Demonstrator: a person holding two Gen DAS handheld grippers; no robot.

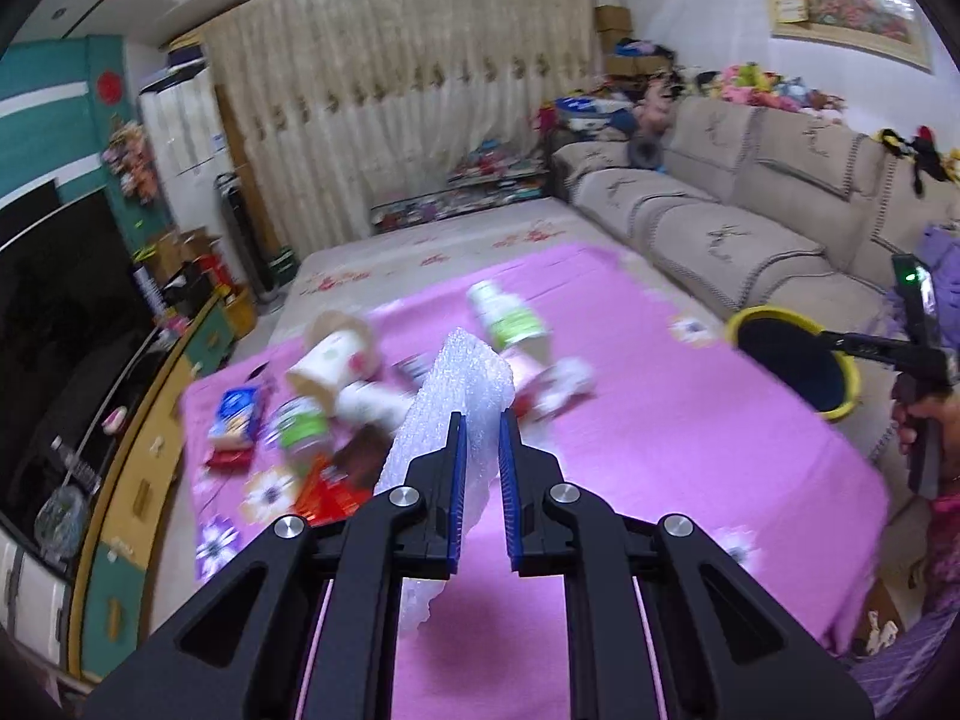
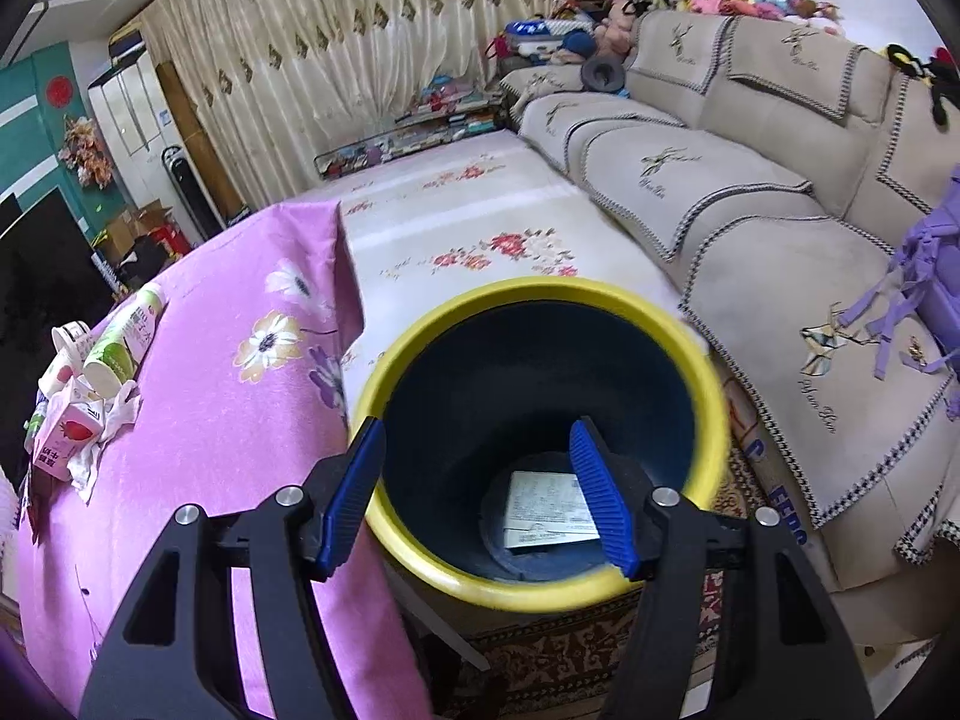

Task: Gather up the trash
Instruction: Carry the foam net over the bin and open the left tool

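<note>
Pink cloth lies bare toward the worktop's right edge, where our right hand-held gripper grips the yellow-rimmed bin — left hand-held gripper pinches white bubble wrap.

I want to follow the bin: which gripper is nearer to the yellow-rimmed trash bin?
Right. The right gripper straddles the bin's near rim. The left gripper, shut on bubble wrap, is over the pink cloth, apart from the bin.

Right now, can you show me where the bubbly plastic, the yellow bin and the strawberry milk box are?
bubble wrap (image 1: 468, 384): left wrist view, upper part above the pads.
yellow bin (image 2: 540, 291): right wrist view, far rim.
strawberry milk carton (image 2: 66, 435): right wrist view, front face.
</note>
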